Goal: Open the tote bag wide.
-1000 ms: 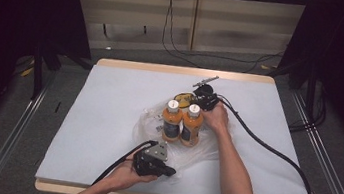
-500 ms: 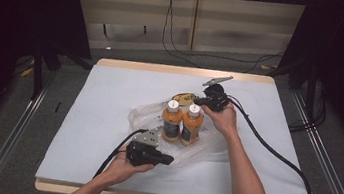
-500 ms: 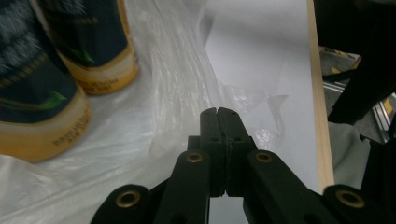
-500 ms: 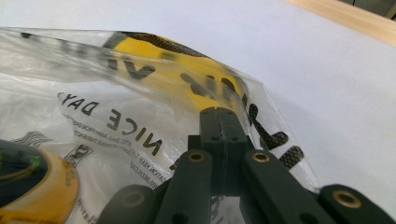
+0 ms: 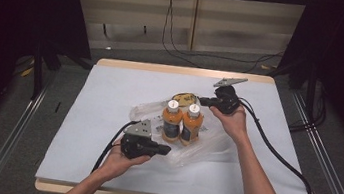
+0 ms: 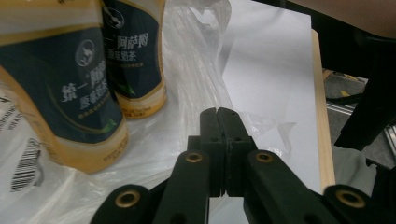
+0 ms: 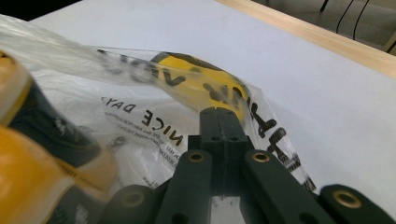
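Two orange tea bottles (image 5: 172,122) (image 5: 191,125) with white caps stand upright side by side on a clear plastic bag (image 5: 203,150) in the middle of the white table (image 5: 103,103). My left gripper (image 5: 167,150) lies at the bag's near-left edge, jaws shut. In the left gripper view, taut folds of the bag (image 6: 196,60) run to its tips (image 6: 218,112), with the bottles (image 6: 74,93) just to the left. My right gripper (image 5: 201,100) is behind the bottles. Its jaws (image 7: 215,111) are shut on a raised flap of the bag (image 7: 140,70), by a yellow print (image 7: 201,79).
Black cables (image 5: 279,151) trail from both grippers across the table, the right one over the right side. The table's wooden rim (image 5: 183,71) runs along the far edge. Dark stands and floor rails flank the table.
Both hands have risen and moved away from me. The left gripper went from the front edge toward the bottles; the right gripper drew back and right, lifting the bag's edge.
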